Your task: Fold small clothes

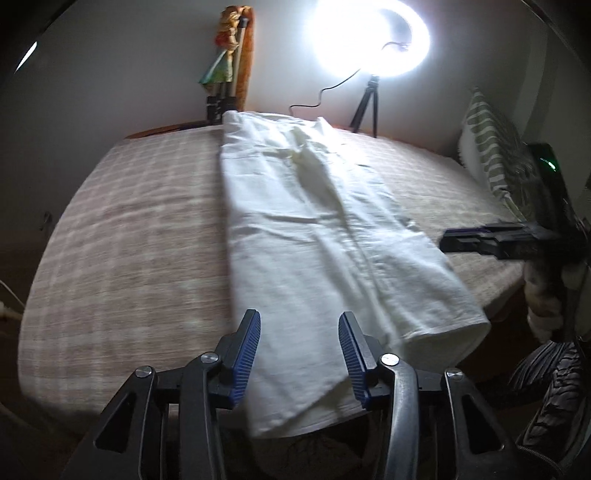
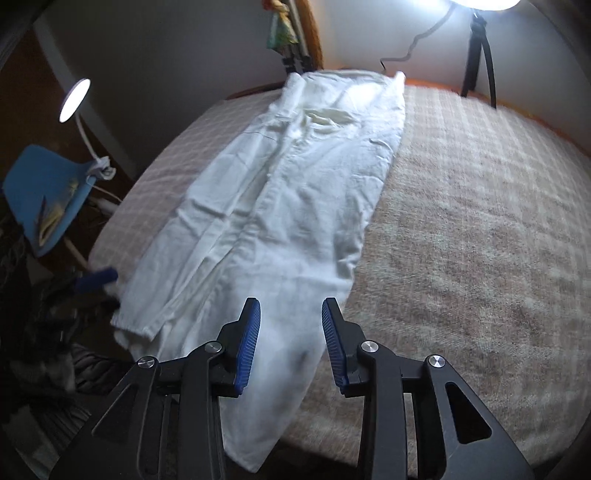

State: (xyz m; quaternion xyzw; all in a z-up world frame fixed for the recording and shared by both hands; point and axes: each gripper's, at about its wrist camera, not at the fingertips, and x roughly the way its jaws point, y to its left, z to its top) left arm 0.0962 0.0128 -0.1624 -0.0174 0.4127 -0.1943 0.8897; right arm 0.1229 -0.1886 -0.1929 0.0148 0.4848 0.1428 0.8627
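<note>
The left gripper point(image 1: 299, 332), at the bottom centre of its view, stands with its blue pads parted, the near hem of a pair of white trousers point(image 1: 306, 236) lying in the gap and no pad pressing on it. The right gripper point(image 2: 291, 317) is likewise partly open over the other leg end, cloth between its pads but not pinched. The trousers run from the lower centre up to the top centre of both views, lengthwise on a checked bedspread point(image 1: 129, 229), waistband toward the ring light point(image 1: 369, 33).

The step looks like taking both leg hems. To do it well, each pad pair should straddle both cloth layers at the hem corners, close together, then lift evenly toward the waistband.
</note>
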